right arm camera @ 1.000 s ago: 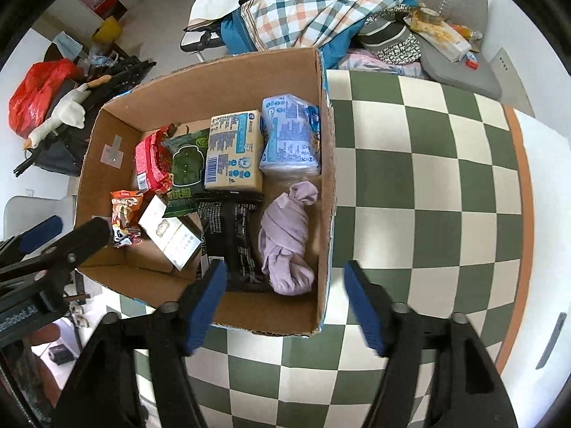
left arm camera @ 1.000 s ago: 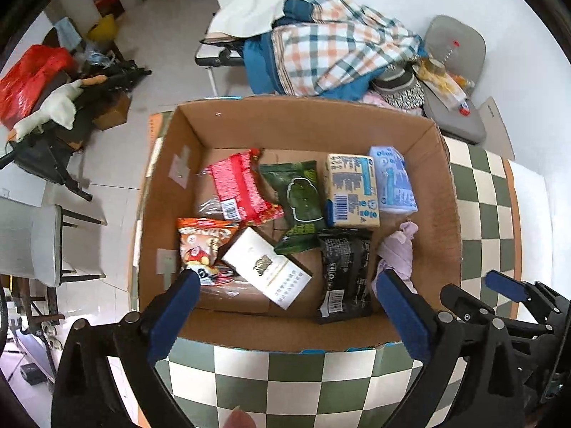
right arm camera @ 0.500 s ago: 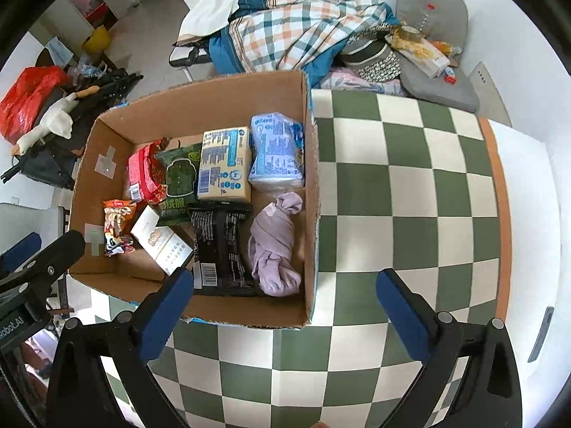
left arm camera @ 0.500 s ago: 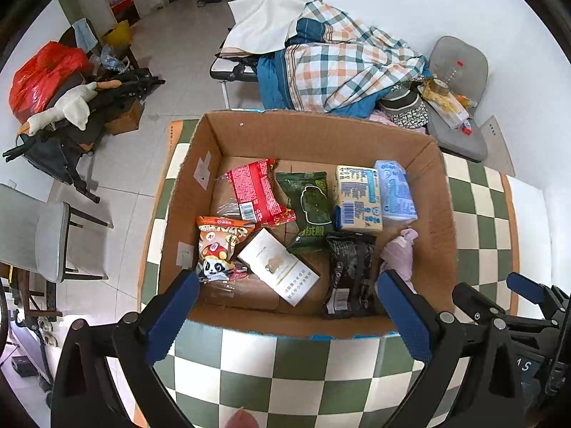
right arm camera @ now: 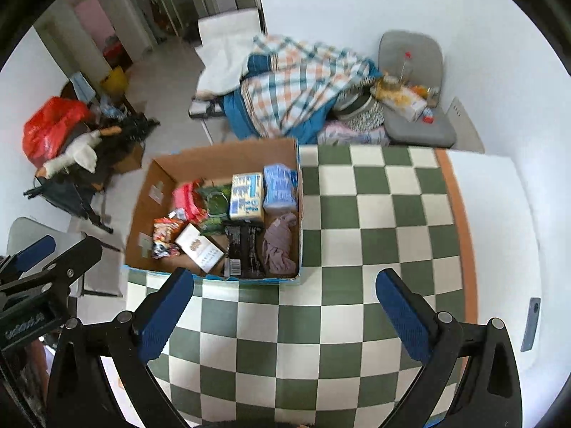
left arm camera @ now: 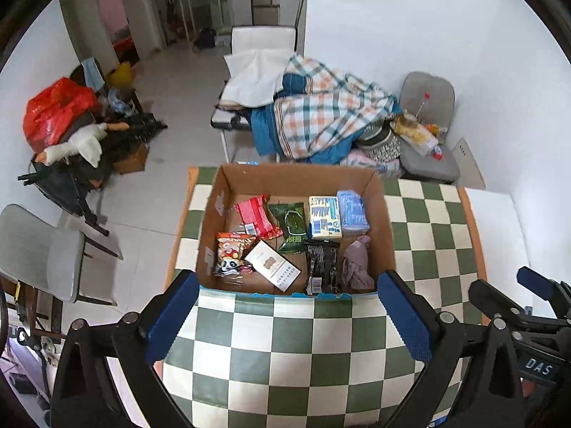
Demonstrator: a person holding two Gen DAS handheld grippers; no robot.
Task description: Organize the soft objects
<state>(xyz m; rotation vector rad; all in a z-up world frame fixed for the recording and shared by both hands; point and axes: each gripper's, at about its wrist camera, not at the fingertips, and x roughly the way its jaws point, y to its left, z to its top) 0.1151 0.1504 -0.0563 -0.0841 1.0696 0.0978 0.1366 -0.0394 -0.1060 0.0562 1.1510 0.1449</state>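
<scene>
A cardboard box (left arm camera: 299, 174) (right arm camera: 221, 155) stands on the green-and-white checked table (left arm camera: 292, 349) (right arm camera: 371, 221). Inside lie a mauve cloth bundle (left arm camera: 357, 264) (right arm camera: 280, 242), a blue tissue pack (left arm camera: 351, 210) (right arm camera: 280, 187), a yellow-blue pack (left arm camera: 324, 217) (right arm camera: 246, 196), a black packet (left arm camera: 321, 267) (right arm camera: 246, 249), a green packet (left arm camera: 291, 224), a red packet (left arm camera: 255, 215), a panda snack bag (left arm camera: 232, 253) and a white carton (left arm camera: 273, 265). My left gripper (left arm camera: 287, 315) hangs open and empty, high above the box's near edge. My right gripper (right arm camera: 285, 315) is also open and empty, above the table right of the box.
Beyond the table sit a chair piled with checked bedding (left arm camera: 321, 121), a grey seat with clutter (left arm camera: 424, 135), a red bag (left arm camera: 53, 110) and a grey chair (left arm camera: 39, 249) at left. A dark flat item (right arm camera: 531, 322) lies on the white surface at right.
Both grippers have risen and pulled back from the box, so it looks smaller. The right gripper's jaws spread wider; the mauve cloth stays in the box.
</scene>
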